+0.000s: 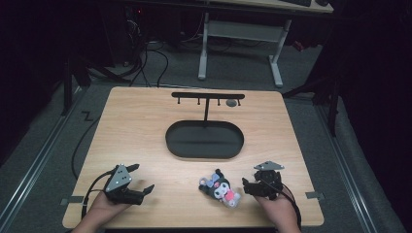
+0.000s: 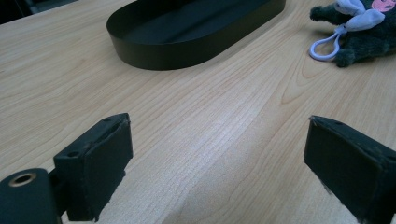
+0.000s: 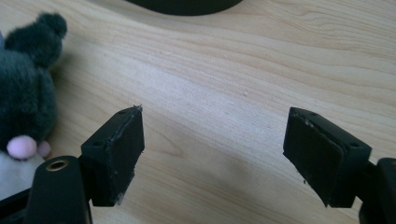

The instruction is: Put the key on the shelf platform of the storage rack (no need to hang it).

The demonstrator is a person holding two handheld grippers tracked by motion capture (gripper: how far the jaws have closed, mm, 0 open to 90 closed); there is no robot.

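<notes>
- A wooden table (image 1: 145, 126) holds a black oval tray (image 1: 204, 141) at its centre, with a black T-shaped rack (image 1: 208, 97) rising from the tray's far edge.
- The rack's crossbar carries several short pegs; a small grey round piece (image 1: 231, 103) sits by its right end.
- A plush toy (image 1: 221, 187) lies on the table near the front edge, right of centre and well clear of the tray.
- The toy is dark grey and fuzzy, with a white face, pink patches, pale lilac trim and a white loop clip (image 2: 325, 46) at one end.
- The left gripper (image 1: 143, 179) rests low over the table at the near left, held in a hand (image 1: 104, 208); its 2 jaws are spread wide with bare wood between them.
- The right gripper (image 1: 248, 186) sits at the near right, just beside the toy, in the other hand (image 1: 279, 208).
- In the right gripper view its jaws are also spread apart, holding nothing, with the toy's dark fur (image 3: 28, 88) just left of them.
</notes>
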